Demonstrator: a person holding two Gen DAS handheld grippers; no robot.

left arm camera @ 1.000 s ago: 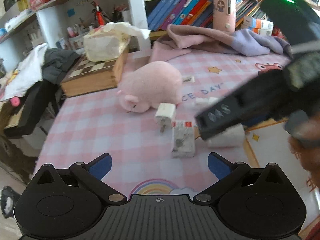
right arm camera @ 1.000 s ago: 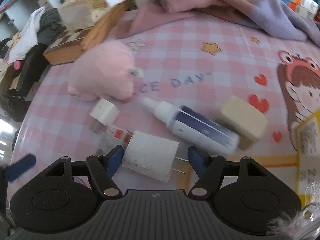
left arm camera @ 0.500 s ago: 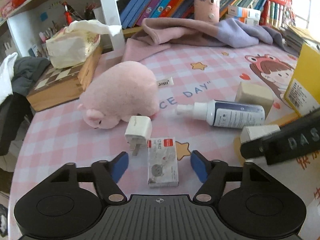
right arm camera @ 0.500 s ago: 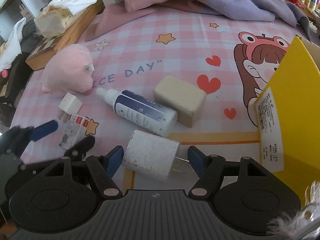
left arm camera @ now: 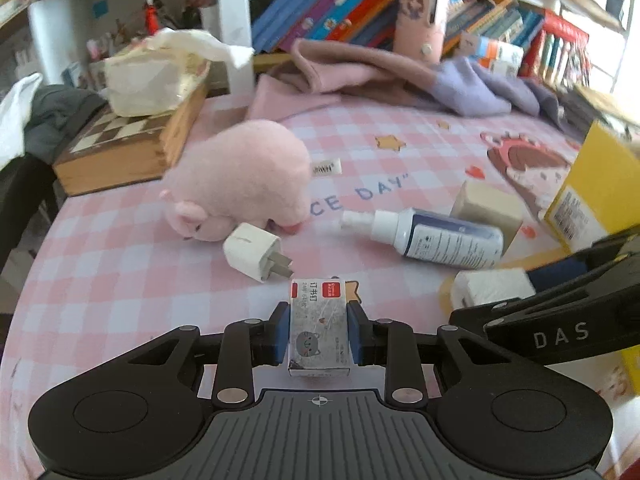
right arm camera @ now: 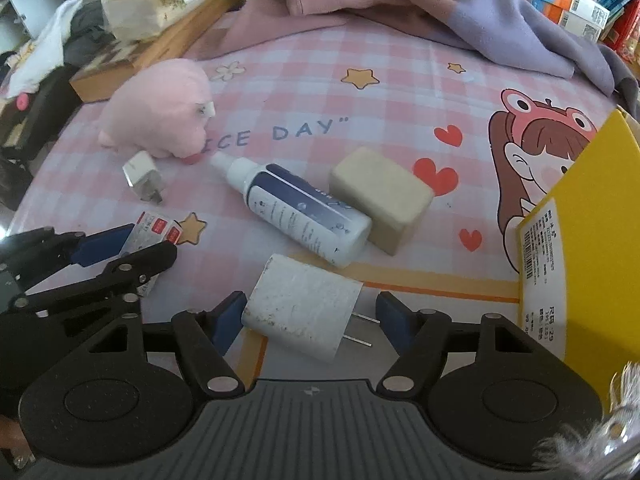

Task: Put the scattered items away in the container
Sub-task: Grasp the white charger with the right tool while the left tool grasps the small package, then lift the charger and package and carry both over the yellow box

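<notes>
Pink checked worktop (left arm camera: 120, 280): left gripper (left arm camera: 319, 330) jaws clamped on the staple box (left arm camera: 319, 326); right gripper (right arm camera: 310, 316) jaws apart around the white charger (right arm camera: 300, 304); lift squarely towards the yellow container (right arm camera: 592, 240).

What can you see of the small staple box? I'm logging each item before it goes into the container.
The staple box is a small, flat grey cardboard carton with a cartoon cat face, red label patches and printed characters at its far end. It lies flat on the pink checked cloth, long axis pointing away from the left tool, whose blue pads have just closed on its two long sides. A white plug lies just beyond it.
</notes>
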